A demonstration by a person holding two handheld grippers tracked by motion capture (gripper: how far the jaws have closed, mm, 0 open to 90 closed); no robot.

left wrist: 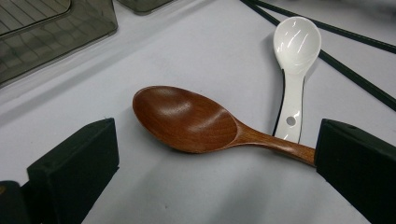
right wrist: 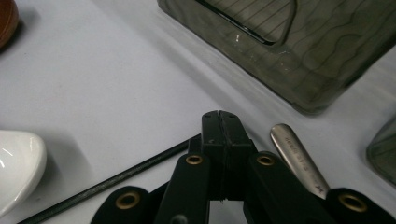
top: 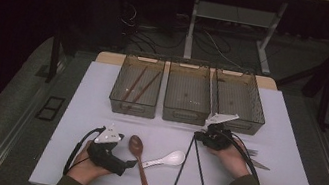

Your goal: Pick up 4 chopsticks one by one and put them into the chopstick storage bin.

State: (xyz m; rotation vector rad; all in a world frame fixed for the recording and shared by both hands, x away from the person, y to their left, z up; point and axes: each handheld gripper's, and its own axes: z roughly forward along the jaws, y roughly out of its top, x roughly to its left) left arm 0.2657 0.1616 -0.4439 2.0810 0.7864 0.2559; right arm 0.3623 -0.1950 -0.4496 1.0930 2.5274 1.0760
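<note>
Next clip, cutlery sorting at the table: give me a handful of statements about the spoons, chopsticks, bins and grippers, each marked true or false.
1. The left gripper is open around the wooden spoon. True.
2. The white spoon lies in a bin. False: it lies on the table, beside the wooden spoon.
3. The right gripper is shut. True.
4. The brown chopsticks are in the leftmost bin. True.
5. The black chopsticks stand upright in the middle bin. False: they lie flat on the table.
6. The wooden spoon is lifted off the table. False: it rests on it.
</note>
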